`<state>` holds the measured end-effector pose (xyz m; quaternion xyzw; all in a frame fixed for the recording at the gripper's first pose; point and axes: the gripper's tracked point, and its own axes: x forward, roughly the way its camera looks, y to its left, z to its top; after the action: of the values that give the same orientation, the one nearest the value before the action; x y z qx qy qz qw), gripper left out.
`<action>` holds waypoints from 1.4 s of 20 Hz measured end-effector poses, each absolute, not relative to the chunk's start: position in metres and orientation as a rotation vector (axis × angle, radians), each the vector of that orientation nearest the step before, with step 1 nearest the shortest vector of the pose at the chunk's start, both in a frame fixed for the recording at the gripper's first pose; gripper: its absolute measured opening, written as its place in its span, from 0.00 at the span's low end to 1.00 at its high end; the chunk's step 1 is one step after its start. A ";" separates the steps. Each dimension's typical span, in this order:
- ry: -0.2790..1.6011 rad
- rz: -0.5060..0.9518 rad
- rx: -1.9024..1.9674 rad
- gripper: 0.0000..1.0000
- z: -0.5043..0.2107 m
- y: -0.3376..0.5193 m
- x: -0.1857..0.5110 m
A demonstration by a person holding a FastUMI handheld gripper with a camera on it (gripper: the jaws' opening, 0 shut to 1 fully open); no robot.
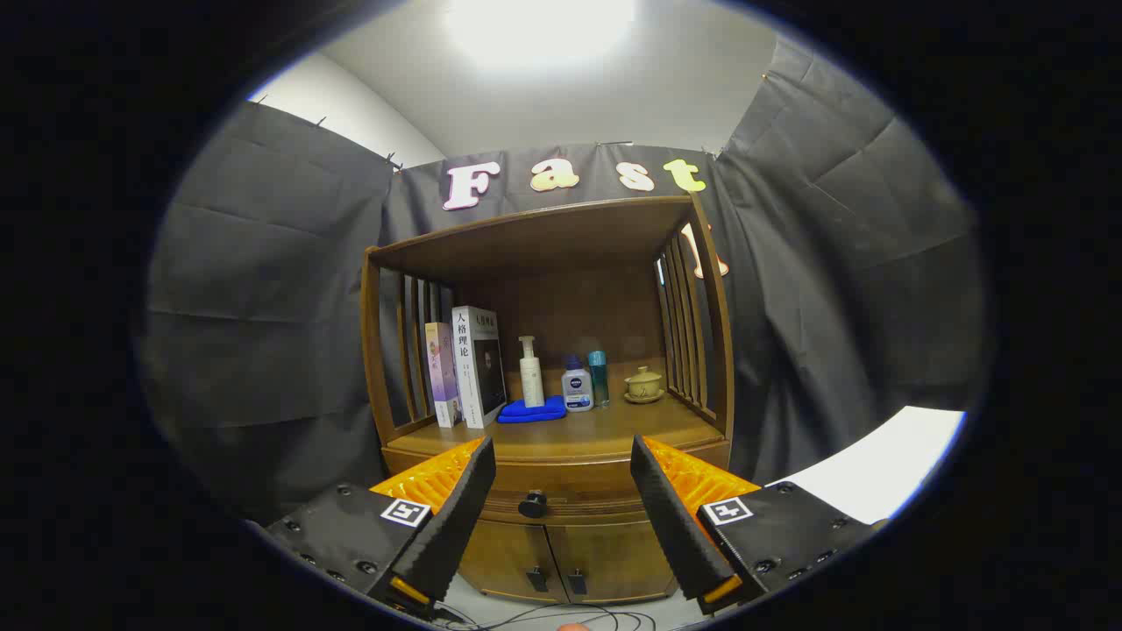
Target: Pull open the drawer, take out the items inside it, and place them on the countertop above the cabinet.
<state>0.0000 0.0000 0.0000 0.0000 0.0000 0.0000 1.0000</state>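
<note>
A brown wooden cabinet (pixel 561 491) stands ahead of me against the booth's black cloth. Its drawer (pixel 570 484) sits shut under the countertop (pixel 605 429), with a round black knob (pixel 532 504) at the front. My gripper (pixel 561 456) is open, its two fingers wide apart and held short of the cabinet. The knob lies between the fingers and a little beyond them, nearer the left one. What the drawer holds is hidden.
On the countertop stand two books (pixel 469 377), a folded blue cloth (pixel 533 409), a white pump bottle (pixel 530 372), a small white bottle (pixel 577 386), a teal bottle (pixel 599 377) and a lidded cup (pixel 644 386). Two doors (pixel 561 561) sit below the drawer. Cables (pixel 561 618) lie on the floor.
</note>
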 end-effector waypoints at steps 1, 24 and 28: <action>-0.006 -0.001 -0.001 0.97 0.002 -0.001 0.000; -0.007 0.006 0.003 0.97 0.003 0.002 0.023; -0.013 0.010 -0.007 0.97 0.005 0.008 0.045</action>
<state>0.0452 0.0081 0.0050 -0.0034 -0.0064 0.0050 1.0000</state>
